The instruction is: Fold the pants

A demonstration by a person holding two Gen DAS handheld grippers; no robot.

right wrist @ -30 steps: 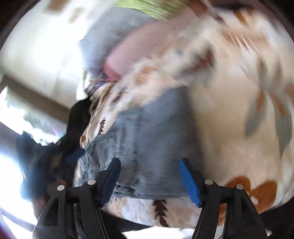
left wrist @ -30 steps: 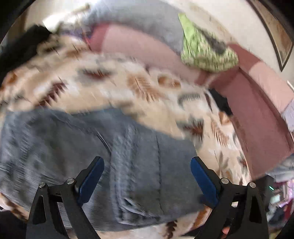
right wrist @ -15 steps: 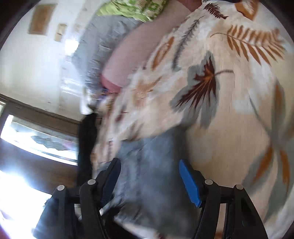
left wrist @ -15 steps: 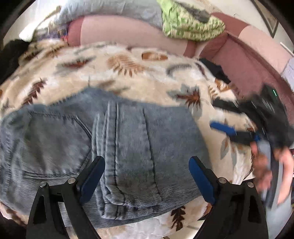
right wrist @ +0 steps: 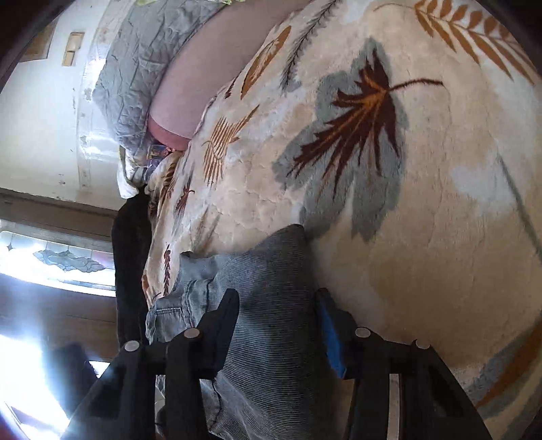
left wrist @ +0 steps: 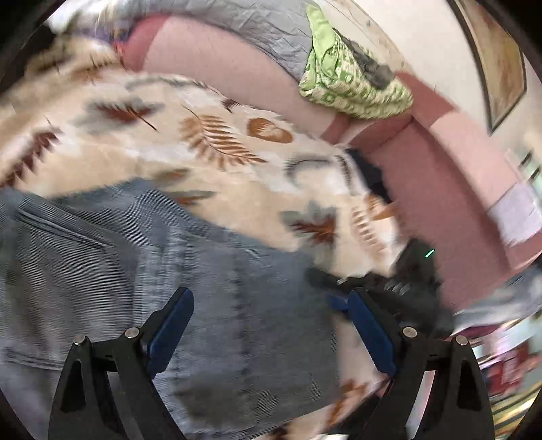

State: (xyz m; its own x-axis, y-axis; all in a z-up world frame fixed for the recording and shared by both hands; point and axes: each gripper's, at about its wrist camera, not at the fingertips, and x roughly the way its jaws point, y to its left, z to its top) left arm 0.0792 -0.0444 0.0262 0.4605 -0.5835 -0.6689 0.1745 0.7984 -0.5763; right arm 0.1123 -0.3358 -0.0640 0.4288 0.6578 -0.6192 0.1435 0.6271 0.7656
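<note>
Folded grey-blue jeans [left wrist: 189, 291] lie on a cream blanket with a leaf print [left wrist: 216, 142]. My left gripper [left wrist: 271, 321] is open and hovers over the jeans, with nothing between its fingers. In the right wrist view the jeans [right wrist: 271, 304] lie between the fingers of my right gripper [right wrist: 277, 325], whose jaws stand apart around the folded edge; the view is turned on its side. The right gripper [left wrist: 382, 287] also shows in the left wrist view, at the right edge of the jeans.
A pink sofa back [left wrist: 440, 176] runs behind the blanket, with a grey cushion [left wrist: 264, 23] and a green cloth [left wrist: 352, 84] on top. A dark garment [right wrist: 130, 257] lies at the blanket's far edge. A bright window [right wrist: 50, 257] is at left.
The left view has tilted and shifted left over the jeans. The right gripper has come down to the jeans' right edge and now has the folded fabric between its fingers.
</note>
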